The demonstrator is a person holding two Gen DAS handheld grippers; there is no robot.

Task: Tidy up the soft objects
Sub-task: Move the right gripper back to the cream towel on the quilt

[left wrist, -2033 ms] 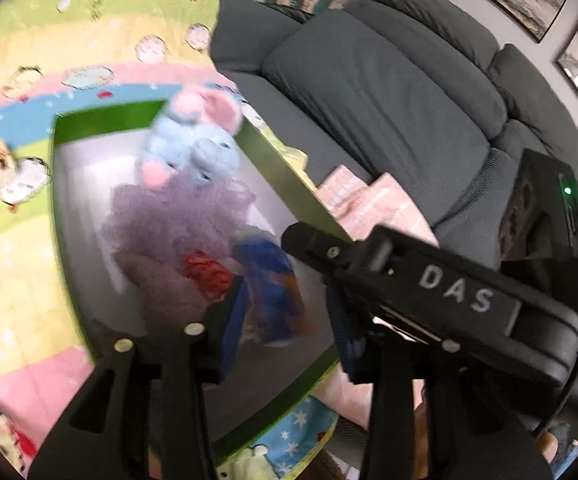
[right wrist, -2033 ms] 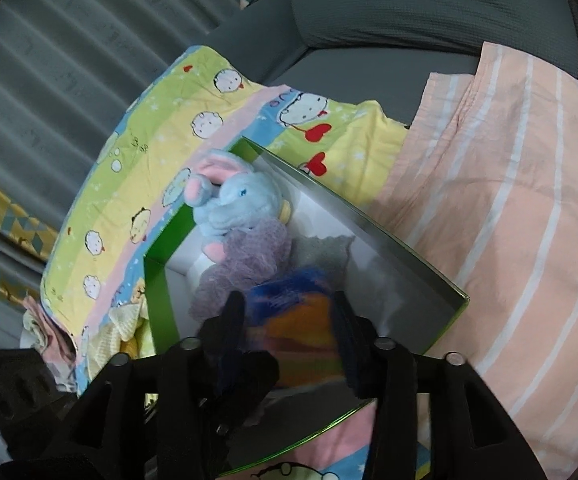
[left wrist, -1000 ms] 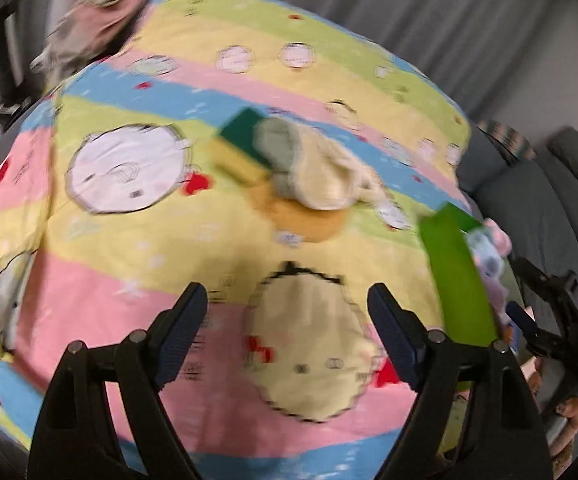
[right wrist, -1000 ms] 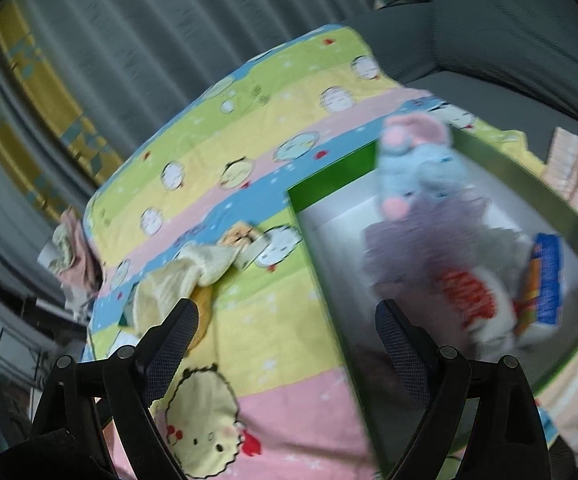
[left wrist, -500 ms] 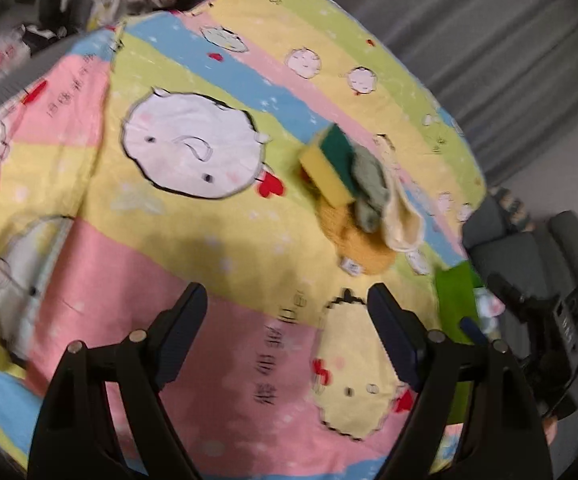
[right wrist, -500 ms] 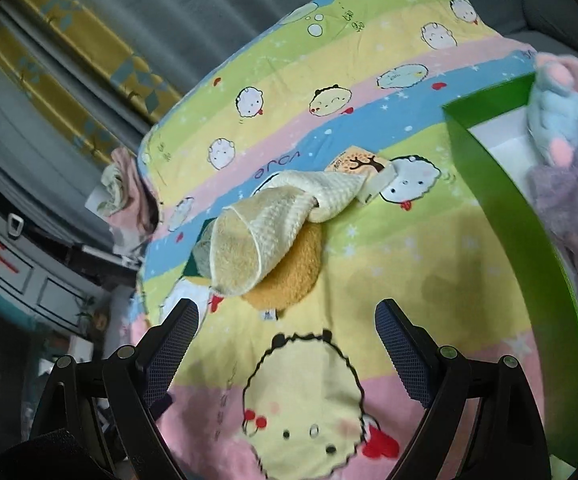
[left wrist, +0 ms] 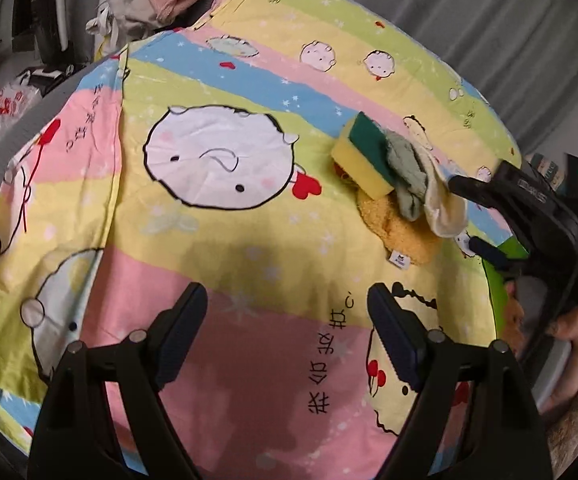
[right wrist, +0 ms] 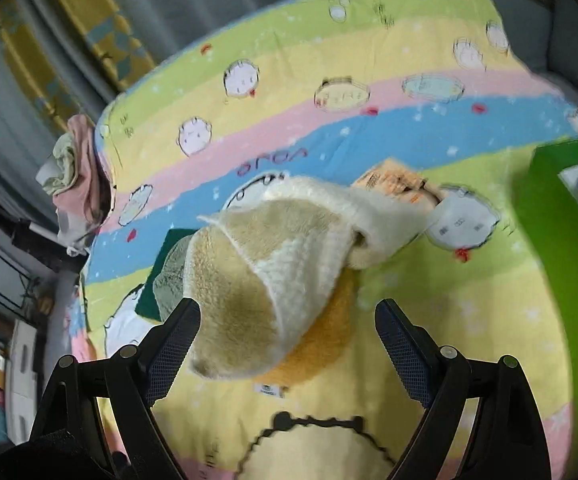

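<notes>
The left gripper [left wrist: 287, 332] is hovering over the striped cartoon sheet [left wrist: 217, 264], fingers spread wide around nothing. The soft pile is lying at its one o'clock: a yellow-green sponge [left wrist: 363, 156], a grey-green cloth [left wrist: 409, 176], a cream fleece cloth [right wrist: 289, 264] and an orange towel [left wrist: 401, 236]. The right gripper [right wrist: 287, 340] is hanging over that fleece, fingers spread; the green box [right wrist: 557, 240] is sitting at its two o'clock.

one sponge [left wrist: 365, 156], three cloths [left wrist: 409, 184], one box [right wrist: 557, 232]
</notes>
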